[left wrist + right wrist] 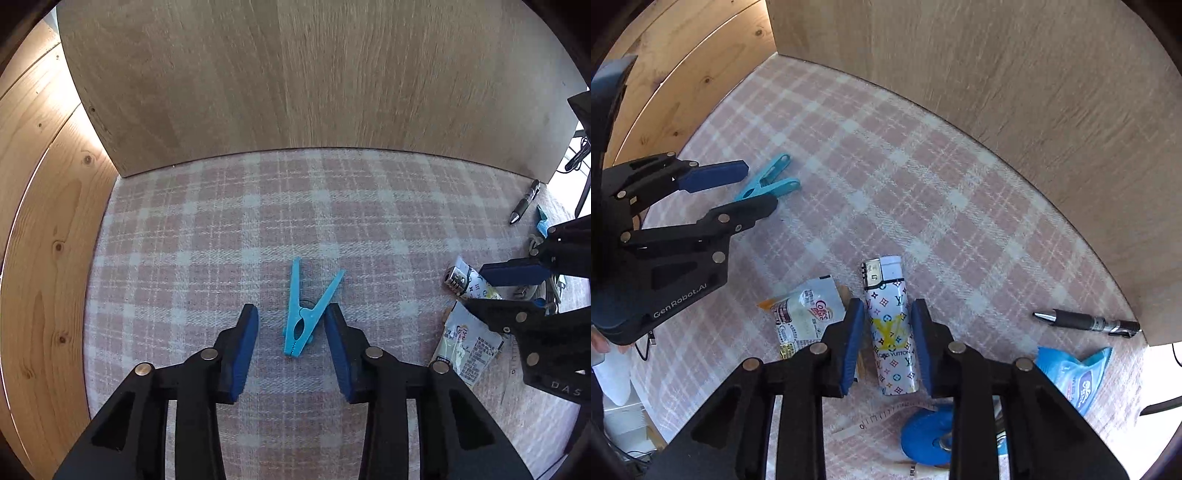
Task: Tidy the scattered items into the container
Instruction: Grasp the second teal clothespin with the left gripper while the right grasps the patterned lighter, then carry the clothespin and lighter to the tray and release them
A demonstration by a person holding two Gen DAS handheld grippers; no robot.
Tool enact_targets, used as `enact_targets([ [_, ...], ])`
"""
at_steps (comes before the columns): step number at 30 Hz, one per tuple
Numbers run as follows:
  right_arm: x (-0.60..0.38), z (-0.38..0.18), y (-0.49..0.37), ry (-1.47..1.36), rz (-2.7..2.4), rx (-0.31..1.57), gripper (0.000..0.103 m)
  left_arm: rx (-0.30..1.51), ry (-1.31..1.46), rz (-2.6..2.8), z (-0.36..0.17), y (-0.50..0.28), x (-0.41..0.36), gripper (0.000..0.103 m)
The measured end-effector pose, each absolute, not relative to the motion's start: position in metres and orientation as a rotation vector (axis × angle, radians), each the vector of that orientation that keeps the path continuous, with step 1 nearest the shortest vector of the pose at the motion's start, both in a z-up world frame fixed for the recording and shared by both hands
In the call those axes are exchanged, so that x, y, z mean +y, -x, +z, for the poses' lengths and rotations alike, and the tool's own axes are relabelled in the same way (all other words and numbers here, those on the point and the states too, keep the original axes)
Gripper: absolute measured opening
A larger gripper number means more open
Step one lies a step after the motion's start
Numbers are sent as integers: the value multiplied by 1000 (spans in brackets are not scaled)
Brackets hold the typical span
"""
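Observation:
A light blue clothespin [301, 317] lies on the pink plaid cloth [184, 240], between the fingers of my left gripper [290, 312]. The right pad reaches its side and the left pad stands clear, so the gripper is open. In the right wrist view a white lighter with a coloured monogram print [890, 332] lies flat between the pads of my right gripper [886, 302]. The pads flank it closely, with a thin gap on the left. That view also takes in the left gripper [759, 186] around the clothespin [764, 182]. No container is in view.
A creamer sachet [803, 317] lies left of the lighter. To its right are a black pen [1086, 321] and a blue packet [1078, 373], and near the bottom a blue tape measure [925, 435]. An upright wooden board [295, 74] closes the back, pine panels [37, 221] the left.

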State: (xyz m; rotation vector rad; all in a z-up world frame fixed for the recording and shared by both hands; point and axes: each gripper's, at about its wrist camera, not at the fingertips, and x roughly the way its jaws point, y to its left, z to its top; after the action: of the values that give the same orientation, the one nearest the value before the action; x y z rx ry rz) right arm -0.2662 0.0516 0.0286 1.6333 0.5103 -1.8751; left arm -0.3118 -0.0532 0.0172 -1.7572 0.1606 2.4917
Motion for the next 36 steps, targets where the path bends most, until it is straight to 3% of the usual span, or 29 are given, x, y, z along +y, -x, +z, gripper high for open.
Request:
enact_targets([
  [2,51,31,266,-1632,-1882,513,24,165,1757,2496,18,313,-51,18],
  [3,53,32,266,-1633,-1883,505,23,177,1756,2501,18,312,-49,17],
  [14,91,75,272,-1618,-1962,217,23,23,1711,2585,46,289,-78,17],
  [21,147,124,256,-1562,-2047,78,23,38,1582,2601,87,267,-60,17],
  [29,226,169,200,-1535,-2222,-59,23,107,1465,2494,116,223,18,17],
  [36,329,194,133,-1515,-2422,-209,23,194,1367,2291,149,172,139,17],
])
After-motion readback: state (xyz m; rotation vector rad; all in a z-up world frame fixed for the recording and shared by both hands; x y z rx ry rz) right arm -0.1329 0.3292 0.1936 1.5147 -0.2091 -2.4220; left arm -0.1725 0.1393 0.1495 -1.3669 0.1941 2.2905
